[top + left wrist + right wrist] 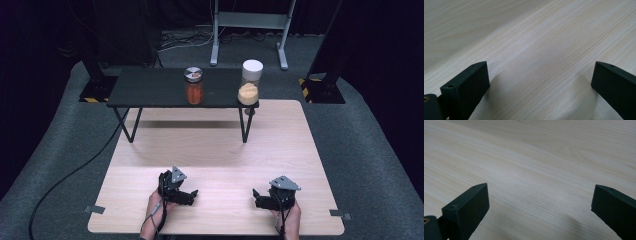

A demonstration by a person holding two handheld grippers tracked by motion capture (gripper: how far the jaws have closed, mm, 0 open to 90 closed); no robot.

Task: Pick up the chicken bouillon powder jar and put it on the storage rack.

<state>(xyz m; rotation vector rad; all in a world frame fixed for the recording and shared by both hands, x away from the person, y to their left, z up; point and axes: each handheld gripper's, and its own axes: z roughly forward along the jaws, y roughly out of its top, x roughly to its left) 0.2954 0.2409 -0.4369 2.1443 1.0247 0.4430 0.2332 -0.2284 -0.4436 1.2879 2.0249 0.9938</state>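
Two grippers were held low over the table [215, 150], at its near edge. The left gripper [187, 196] was seen toward the table's near-left part, gripped by a hand [156, 206] that came in from the table's near side; its jaws were spread wide apart, with nothing between them but bare wood, as was shown in the left gripper view [540, 75]. The right gripper [260, 199] was seen toward the table's near-right part, well apart from the left one, and was gripped by the other hand [289, 216]; its jaws were likewise spread wide and nothing was clamped, bare wood being shown between them in the right gripper view [540, 195]. The two were turned inward, toward each other.

Past the table's middle, a black shelf [150, 90] on thin legs was set across the table's far edge. On it, two jars were stood upright, well apart from both grippers: an orange jar [194, 86] near the shelf's middle, and a white-lidded jar [249, 82] at the far-right end, by the table's far-right corner.
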